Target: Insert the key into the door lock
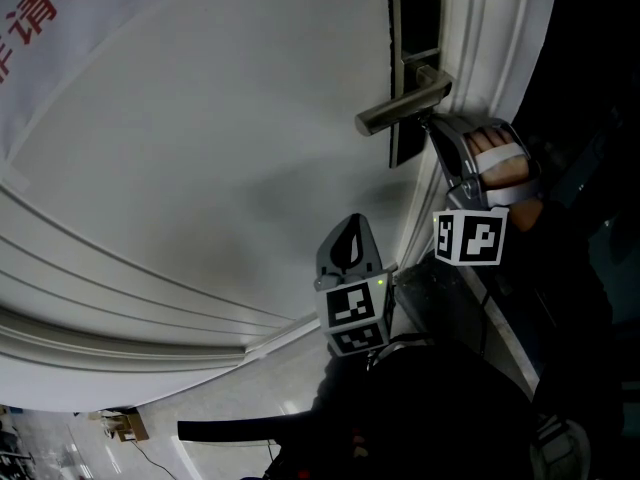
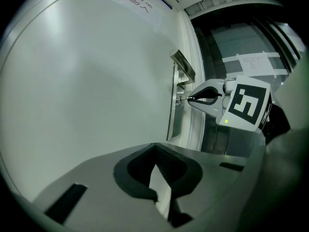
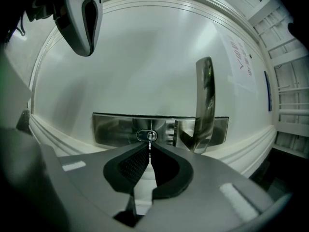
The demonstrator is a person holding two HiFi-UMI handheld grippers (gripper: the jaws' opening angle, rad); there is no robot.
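A steel lock plate (image 3: 116,127) runs across the white door, with an oval keyhole (image 3: 147,135) and a lever handle (image 3: 204,105). My right gripper (image 3: 149,148) is shut on a thin metal key (image 3: 150,141). The key's tip sits at the keyhole; how deep it goes I cannot tell. In the head view the right gripper (image 1: 428,120) points at the lock plate (image 1: 408,148) just under the handle (image 1: 405,103). My left gripper (image 1: 350,240) hangs lower left of the lock, shut and empty, off the door. From the left gripper view (image 2: 155,151) the right gripper (image 2: 190,99) meets the plate (image 2: 173,120).
The white door (image 1: 200,148) fills most of the head view, with raised mouldings (image 1: 140,308) low down. A red-printed sign (image 1: 40,8) is at the top left. Right of the door frame is a dark glazed panel with a paper notice (image 2: 251,62).
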